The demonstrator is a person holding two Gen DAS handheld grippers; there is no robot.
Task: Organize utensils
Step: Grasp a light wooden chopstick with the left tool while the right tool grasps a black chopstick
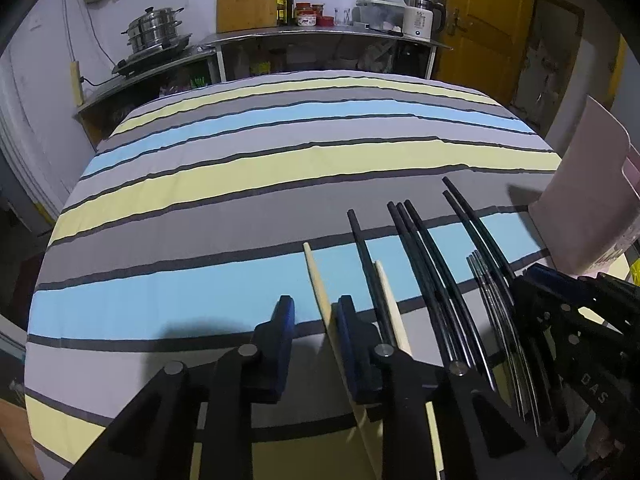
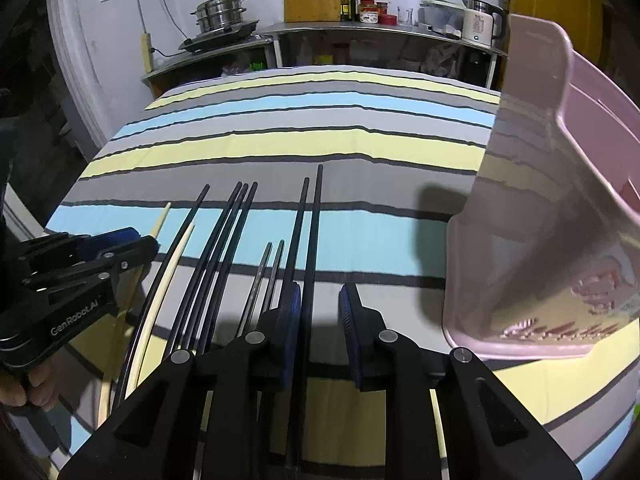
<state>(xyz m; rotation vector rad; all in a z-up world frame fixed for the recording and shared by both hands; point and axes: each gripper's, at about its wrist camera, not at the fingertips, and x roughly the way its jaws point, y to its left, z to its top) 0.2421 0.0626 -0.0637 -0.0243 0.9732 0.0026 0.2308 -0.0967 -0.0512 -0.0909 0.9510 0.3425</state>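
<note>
Several chopsticks lie side by side on a striped cloth [image 1: 240, 168]. Two are pale wood [image 1: 316, 276], several are black [image 1: 420, 248], and a thin metal pair [image 1: 486, 280] lies among them. My left gripper [image 1: 316, 320] is open, low over the cloth, with one wooden chopstick running between its jaws by the right finger. My right gripper [image 2: 319, 312] is open over a black chopstick [image 2: 314, 220], which passes between its jaws. In the right wrist view the wooden chopsticks [image 2: 176, 252] lie at the left by the left gripper [image 2: 112, 246], next to the metal pair [image 2: 266, 272].
A pink plastic basket [image 2: 560, 208] stands on the cloth at the right, close to my right gripper; it also shows in the left wrist view [image 1: 588, 200]. Beyond the table's far edge stand a steel counter [image 1: 320, 34], a steamer pot [image 1: 156, 28], a kettle [image 1: 420, 20] and a yellow door [image 1: 484, 24].
</note>
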